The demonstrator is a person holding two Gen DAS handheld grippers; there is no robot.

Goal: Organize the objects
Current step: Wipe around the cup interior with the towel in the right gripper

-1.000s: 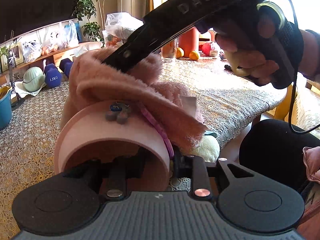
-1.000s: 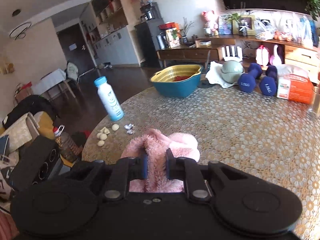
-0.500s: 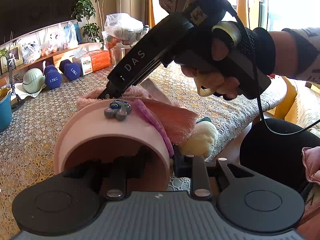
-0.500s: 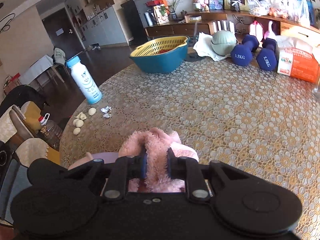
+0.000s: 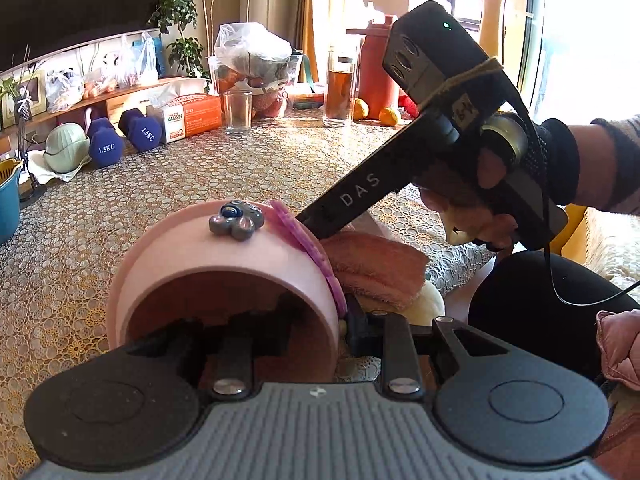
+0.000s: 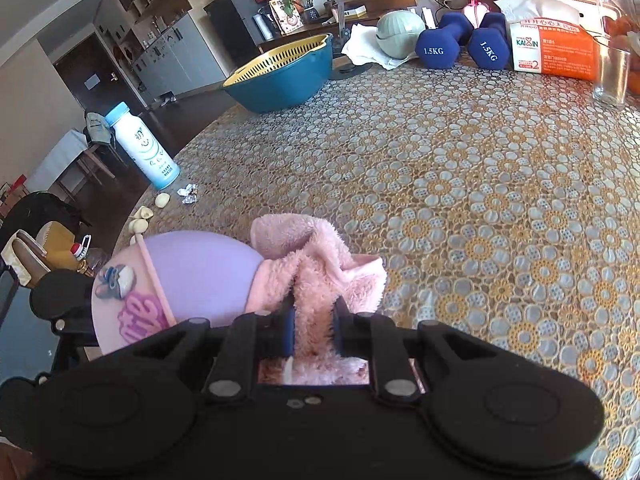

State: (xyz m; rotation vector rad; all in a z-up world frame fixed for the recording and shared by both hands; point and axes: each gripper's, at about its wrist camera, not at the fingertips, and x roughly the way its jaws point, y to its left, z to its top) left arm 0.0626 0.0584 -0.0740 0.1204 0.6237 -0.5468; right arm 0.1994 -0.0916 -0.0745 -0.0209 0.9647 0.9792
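A pink clog-style shoe (image 5: 224, 264) with a grey paw charm lies on the table's near edge; it also shows in the right wrist view (image 6: 188, 276). My left gripper (image 5: 296, 336) is shut on the shoe's rim, one finger inside the opening. A fluffy pink cloth (image 6: 316, 268) lies beside the shoe, also seen in the left wrist view (image 5: 376, 268). My right gripper (image 6: 314, 328) is shut on the cloth and presses it down next to the shoe; the right gripper's body (image 5: 360, 200) reaches in from the right.
Along the table's far side stand a teal basin (image 6: 280, 76), two blue dumbbells (image 6: 460, 44), an orange tissue box (image 6: 552, 50) and glasses (image 5: 238, 112). A white bottle (image 6: 142, 148), foil scraps and small pale pieces sit near the left edge.
My right gripper has lowered the pink cloth from over the shoe down beside it at table level. The left gripper and shoe have stayed put.
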